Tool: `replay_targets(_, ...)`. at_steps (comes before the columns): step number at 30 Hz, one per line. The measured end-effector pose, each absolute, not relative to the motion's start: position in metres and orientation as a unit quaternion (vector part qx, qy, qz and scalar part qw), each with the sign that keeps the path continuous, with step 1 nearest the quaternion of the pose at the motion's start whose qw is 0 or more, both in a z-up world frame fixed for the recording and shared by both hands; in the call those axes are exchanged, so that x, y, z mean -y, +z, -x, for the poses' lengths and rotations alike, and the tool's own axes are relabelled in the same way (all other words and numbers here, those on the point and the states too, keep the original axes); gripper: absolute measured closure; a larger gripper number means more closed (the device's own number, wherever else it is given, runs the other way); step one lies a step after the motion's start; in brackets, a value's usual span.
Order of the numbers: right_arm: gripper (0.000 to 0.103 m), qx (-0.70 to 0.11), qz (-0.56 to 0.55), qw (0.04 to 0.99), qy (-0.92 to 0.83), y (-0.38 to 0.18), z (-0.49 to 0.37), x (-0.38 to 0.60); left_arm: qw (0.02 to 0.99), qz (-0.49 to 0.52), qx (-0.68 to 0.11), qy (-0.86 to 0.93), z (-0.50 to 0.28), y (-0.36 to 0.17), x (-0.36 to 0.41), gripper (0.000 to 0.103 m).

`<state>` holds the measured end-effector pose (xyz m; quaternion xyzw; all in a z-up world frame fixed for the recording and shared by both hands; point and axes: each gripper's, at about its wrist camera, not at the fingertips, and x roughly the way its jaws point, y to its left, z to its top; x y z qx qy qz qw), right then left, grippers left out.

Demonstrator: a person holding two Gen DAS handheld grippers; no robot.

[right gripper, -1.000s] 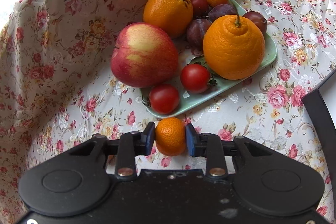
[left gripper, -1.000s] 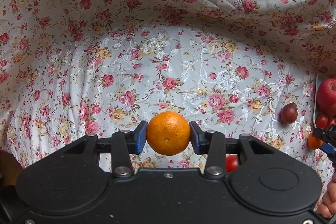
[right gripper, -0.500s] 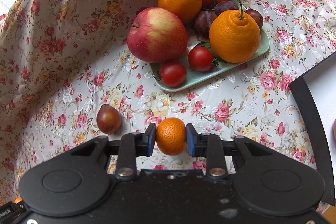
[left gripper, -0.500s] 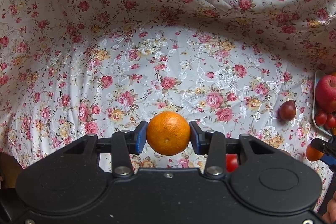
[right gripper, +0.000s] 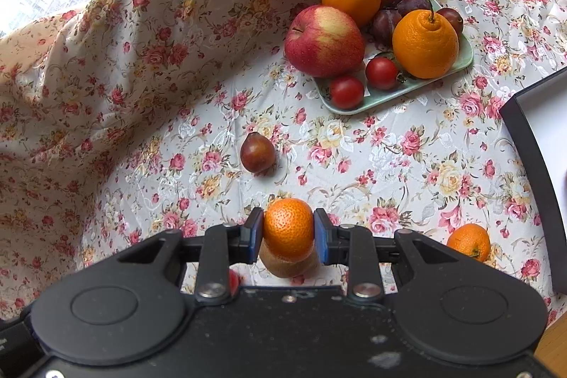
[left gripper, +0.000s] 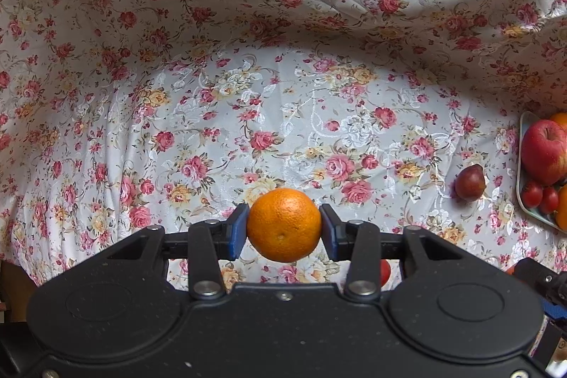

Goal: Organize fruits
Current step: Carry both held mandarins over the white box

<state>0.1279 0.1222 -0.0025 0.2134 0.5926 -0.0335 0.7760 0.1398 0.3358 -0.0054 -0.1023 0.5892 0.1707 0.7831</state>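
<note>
My left gripper [left gripper: 284, 229] is shut on an orange [left gripper: 284, 225], held above the floral cloth. My right gripper [right gripper: 288, 232] is shut on a small mandarin [right gripper: 287, 227], with a brown kiwi [right gripper: 288, 266] on the cloth just below it. A green tray [right gripper: 460, 59] at the back right holds a red apple [right gripper: 324, 41], two oranges [right gripper: 425, 43], plums and cherry tomatoes [right gripper: 346, 91]. The tray [left gripper: 523, 158] and apple [left gripper: 544, 151] also show at the right edge of the left wrist view.
A dark plum [right gripper: 257, 153] lies loose on the cloth in front of the tray; it shows in the left wrist view [left gripper: 470, 182] too. Another mandarin [right gripper: 468, 241] lies at the right. A black box edge [right gripper: 531, 144] is at far right. The cloth rises in folds behind.
My right gripper has pulled back from the tray with the mandarin; the plum, kiwi and loose mandarin came into view. The left gripper has hardly moved.
</note>
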Motion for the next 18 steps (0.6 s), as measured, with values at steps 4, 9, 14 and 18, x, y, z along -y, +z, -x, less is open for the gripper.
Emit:
replay_targets(4,0.072,-0.597,-0.226,0.769,-0.043,0.0,-0.119,-0.109,0.784,0.098,-0.59,0.167,-0.143,-0.005,-0.323,0.053)
replay_targets(9,0.072,-0.596,-0.232,0.766,-0.065,-0.001,-0.113,-0.077,0.785,0.085,-0.593,0.159,-0.148,-0.006,-0.299,0.053)
replay_targets(14,0.072,-0.584,-0.225,0.773,-0.102,-0.003,-0.106,-0.038,0.787,0.081,-0.596,0.136,-0.153,-0.005,-0.27,0.053)
replay_targets(18,0.072,-0.577,-0.241,0.769,-0.128,-0.006,-0.103,-0.002,0.792,0.072,-0.595,0.119,-0.155,-0.003,-0.24,0.053)
